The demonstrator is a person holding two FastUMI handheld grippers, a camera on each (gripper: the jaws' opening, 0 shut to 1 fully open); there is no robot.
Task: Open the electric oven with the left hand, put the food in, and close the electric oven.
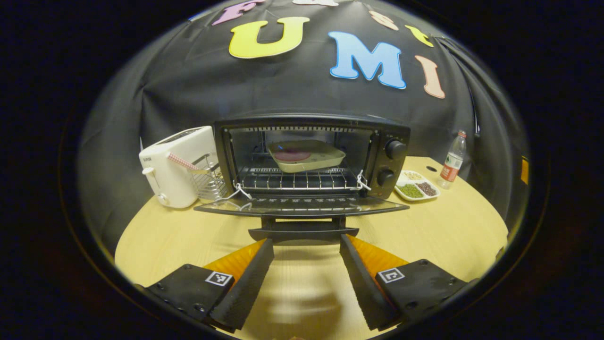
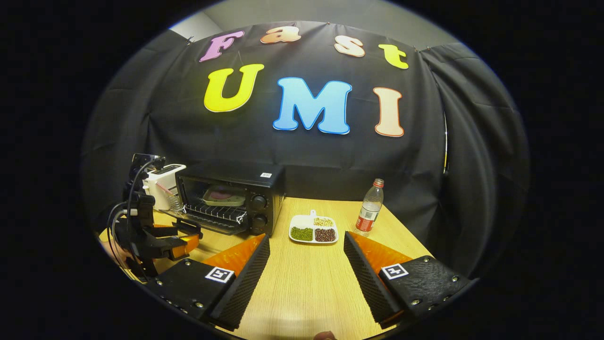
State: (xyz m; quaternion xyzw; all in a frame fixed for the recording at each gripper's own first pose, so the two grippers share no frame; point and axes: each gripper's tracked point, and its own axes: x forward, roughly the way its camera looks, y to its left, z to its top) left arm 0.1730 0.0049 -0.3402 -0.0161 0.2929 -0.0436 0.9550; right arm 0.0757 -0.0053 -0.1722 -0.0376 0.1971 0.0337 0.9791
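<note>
The black electric oven (image 1: 391, 141) stands at the back of the table with its glass door (image 1: 302, 206) folded down flat. A beige dish holding pink food (image 1: 306, 155) rests on the wire rack inside. My left gripper (image 1: 306, 245) is open, its fingertips just below and on either side of the door handle (image 1: 303, 232), nothing between them. In the right gripper view the oven (image 2: 269, 189) sits at the left with the dish (image 2: 224, 196) inside and the left gripper (image 2: 177, 243) at its door. My right gripper (image 2: 306, 241) hangs open and empty above the table.
A white toaster (image 1: 177, 165) and a small wire basket (image 1: 210, 177) stand left of the oven. To its right lie a white divided plate of beans (image 1: 417, 185), also plate (image 2: 314, 229), and a plastic bottle (image 1: 453, 160), also bottle (image 2: 370, 208). Bare wooden table (image 1: 448, 231) spreads out in front.
</note>
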